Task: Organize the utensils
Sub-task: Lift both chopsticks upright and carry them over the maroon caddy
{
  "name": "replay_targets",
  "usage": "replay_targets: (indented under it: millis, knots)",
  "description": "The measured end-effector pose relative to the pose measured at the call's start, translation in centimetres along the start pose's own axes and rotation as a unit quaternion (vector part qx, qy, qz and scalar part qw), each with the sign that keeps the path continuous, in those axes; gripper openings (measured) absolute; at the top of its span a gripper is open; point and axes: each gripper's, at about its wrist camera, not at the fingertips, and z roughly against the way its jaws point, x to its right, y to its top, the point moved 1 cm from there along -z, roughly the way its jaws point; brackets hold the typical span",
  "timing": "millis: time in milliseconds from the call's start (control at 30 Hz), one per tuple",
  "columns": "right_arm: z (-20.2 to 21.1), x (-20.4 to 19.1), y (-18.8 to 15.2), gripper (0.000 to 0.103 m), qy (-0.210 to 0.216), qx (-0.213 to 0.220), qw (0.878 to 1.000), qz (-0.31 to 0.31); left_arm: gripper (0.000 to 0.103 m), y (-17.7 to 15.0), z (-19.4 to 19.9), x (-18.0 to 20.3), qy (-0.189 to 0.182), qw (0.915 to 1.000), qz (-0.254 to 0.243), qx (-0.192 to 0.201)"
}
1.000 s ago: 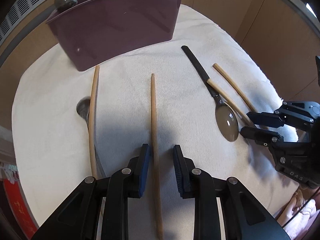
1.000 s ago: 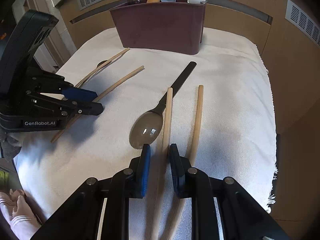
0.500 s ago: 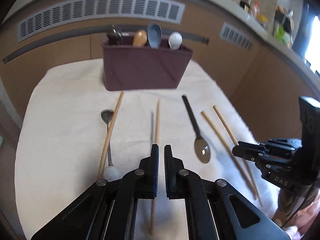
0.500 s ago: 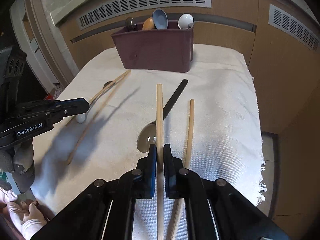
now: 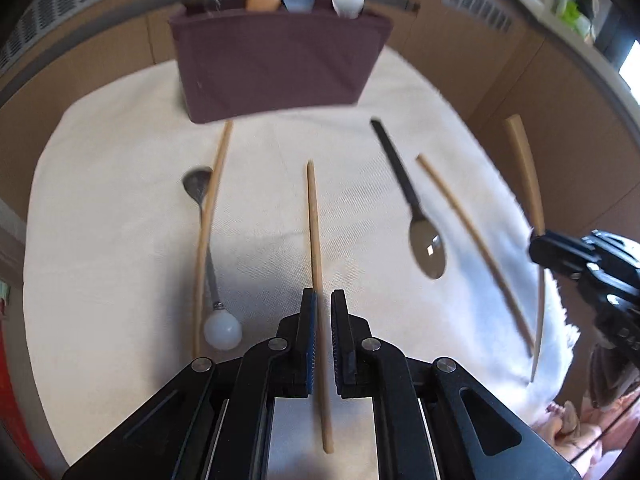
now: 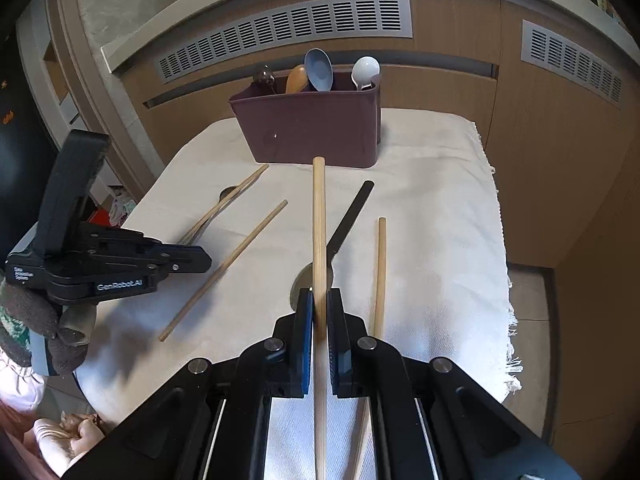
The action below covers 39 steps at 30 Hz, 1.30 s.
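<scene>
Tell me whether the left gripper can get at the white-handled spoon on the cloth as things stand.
Probably not yet. The left gripper is shut on a chopstick, so its jaws are occupied. The white-handled spoon also has another chopstick lying partly across it, which would crowd a grasp.

Maroon utensil caddy (image 6: 312, 136) upright at the cloth's far edge holding four spoons, two wooden chopsticks (image 5: 316, 232) (image 6: 319, 216) pinched and raised, black-handled spoon (image 5: 420, 220), white-ended spoon (image 5: 208, 248), two more chopsticks (image 5: 208, 220) (image 6: 380, 272) flat on the cloth.
</scene>
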Motion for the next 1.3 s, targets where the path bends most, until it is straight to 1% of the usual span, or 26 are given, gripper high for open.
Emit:
replay_targets:
  millis: [133, 233, 333, 400, 500, 600, 667, 733, 767, 833, 900, 933, 967, 1033, 1100, 1133, 1200, 1267, 1300]
  knots:
    - [-0.4, 0.0, -0.3, 0.007, 0.004, -0.003, 1.000, 0.001, 0.008, 1.6, -2.2, 1.0, 0.035, 0.9980, -0.029, -0.043]
    - [-0.7, 0.1, -0.4, 0.007, 0.013, -0.004, 1.000, 0.001, 0.008, 2.6, -3.0, 2.3, 0.063, 0.9941, -0.064, -0.061]
    - [-1.1, 0.5, -0.6, 0.007, 0.021, -0.006, 1.000, -0.007, 0.008, 3.2, -3.5, 3.1, 0.080, 0.9905, -0.076, -0.083]
    - [-1.2, 0.6, -0.8, 0.007, 0.024, -0.006, 1.000, -0.011, 0.008, 3.5, -3.6, 2.9, 0.076, 0.9907, -0.067, -0.091]
    - [-1.5, 0.8, -0.8, 0.007, 0.025, -0.009, 1.000, -0.015, 0.008, 3.8, -3.6, 2.4, 0.060, 0.9925, -0.047, -0.096]
    - [-1.7, 0.9, -0.9, 0.007, 0.022, -0.010, 1.000, -0.021, 0.007, 3.4, -3.3, 2.0, 0.049, 0.9953, -0.033, -0.077]
    - [-1.6, 0.8, -0.9, 0.007, 0.020, -0.007, 1.000, -0.023, 0.005, 2.5, -2.7, 1.7, 0.041, 0.9977, -0.013, -0.053]
    - [-1.3, 0.9, -0.9, 0.007, 0.020, 0.000, 1.000, -0.023, 0.005, 1.3, -1.5, 1.5, 0.039, 0.9992, 0.002, -0.010]
    - [-1.1, 0.9, -0.8, 0.007, 0.020, 0.003, 0.999, -0.024, 0.005, 0.7, -0.6, 1.6, 0.026, 0.9995, 0.010, 0.016]
    - [-1.0, 0.9, -0.7, 0.007, 0.022, 0.006, 0.999, -0.027, 0.005, -0.7, 1.4, 1.6, 0.000, 0.9971, 0.037, 0.066]
    - [-0.5, 0.9, -0.3, 0.007, 0.020, 0.015, 0.999, -0.030, 0.005, -1.7, 3.3, 1.3, -0.024, 0.9916, 0.064, 0.109]
    - [-0.1, 0.9, 0.0, 0.007, 0.019, 0.021, 0.999, -0.031, 0.005, -2.1, 4.6, 1.3, -0.034, 0.9870, 0.077, 0.137]
    - [0.5, 0.9, 0.3, 0.007, 0.019, 0.030, 0.999, -0.034, 0.005, -2.3, 5.7, 1.1, -0.036, 0.9836, 0.079, 0.158]
    - [2.0, 0.8, 1.3, 0.007, 0.020, 0.056, 0.998, -0.037, 0.005, -2.3, 8.6, 1.4, -0.031, 0.9738, 0.072, 0.213]
    - [3.9, 0.6, 2.6, 0.007, 0.020, 0.087, 0.995, -0.037, 0.005, -1.4, 11.8, 1.8, -0.024, 0.9641, 0.059, 0.258]
    - [5.3, 0.4, 3.7, 0.007, 0.019, 0.112, 0.993, -0.035, 0.005, -0.9, 13.5, 2.0, -0.020, 0.9573, 0.052, 0.284]
    - [7.4, 0.0, 5.9, 0.007, 0.008, 0.149, 0.988, -0.028, 0.005, 0.9, 16.0, 1.7, -0.014, 0.9453, 0.047, 0.323]
    - [9.9, -0.5, 9.2, 0.007, -0.001, 0.191, 0.981, -0.014, 0.005, 3.3, 18.8, 1.3, -0.002, 0.9273, 0.047, 0.371]
    - [11.0, -0.8, 10.7, 0.007, -0.007, 0.209, 0.978, -0.006, 0.005, 4.4, 20.5, 1.2, 0.008, 0.9145, 0.048, 0.402]
